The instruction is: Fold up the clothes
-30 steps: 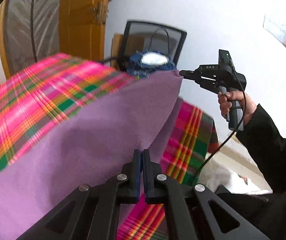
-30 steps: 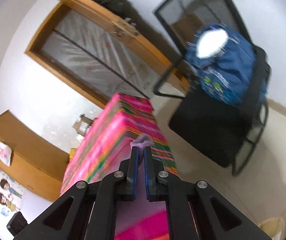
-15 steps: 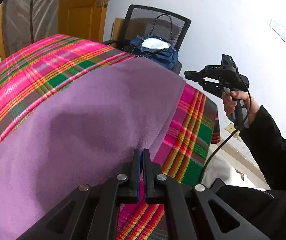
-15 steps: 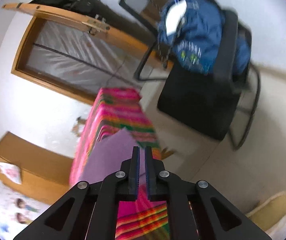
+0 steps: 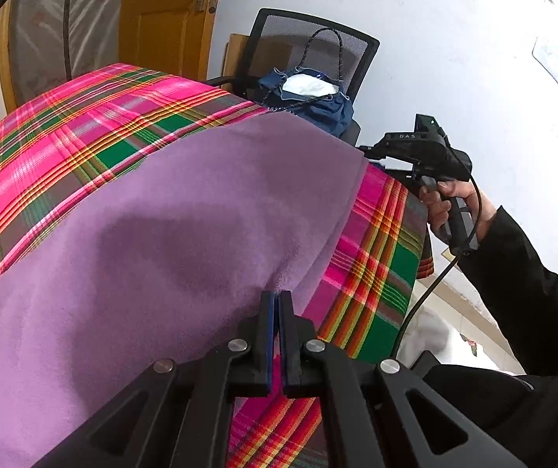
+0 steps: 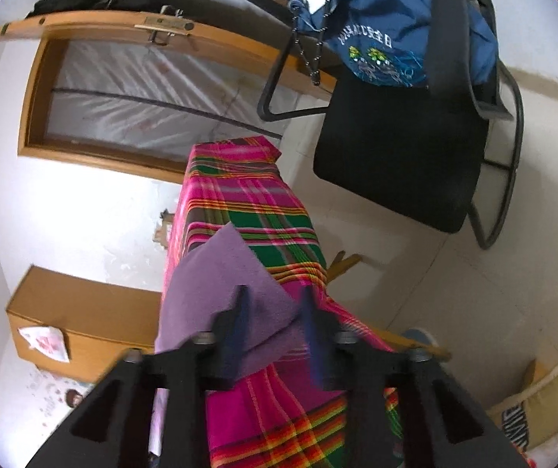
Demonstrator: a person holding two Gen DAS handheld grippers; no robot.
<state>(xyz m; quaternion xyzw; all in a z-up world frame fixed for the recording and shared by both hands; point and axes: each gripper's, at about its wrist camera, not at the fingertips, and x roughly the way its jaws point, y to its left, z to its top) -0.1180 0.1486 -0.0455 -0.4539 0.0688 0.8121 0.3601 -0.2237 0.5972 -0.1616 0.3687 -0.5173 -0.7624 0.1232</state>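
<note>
A purple cloth point(image 5: 170, 226) lies spread over the table with the pink plaid tablecloth point(image 5: 84, 117). My left gripper point(image 5: 278, 300) is shut on the cloth's near right edge. My right gripper point(image 6: 275, 312) is open, its blurred fingers apart on either side of the cloth's far corner point(image 6: 220, 284), not holding it. In the left wrist view the right gripper point(image 5: 364, 150) sits at the cloth's far right corner, held by a hand in a black sleeve.
A black mesh chair point(image 5: 314, 50) with a blue bag point(image 5: 310, 97) stands past the table's far end. An orange door point(image 5: 162, 19) is behind. A wooden cabinet point(image 6: 80, 316) stands on the floor left of the table. A cushion point(image 6: 544, 401) lies on the floor.
My right gripper opened and let go of the cloth's far corner. The cloth was lowered from a raised, stretched hold onto the table. My left gripper stayed shut on its edge.
</note>
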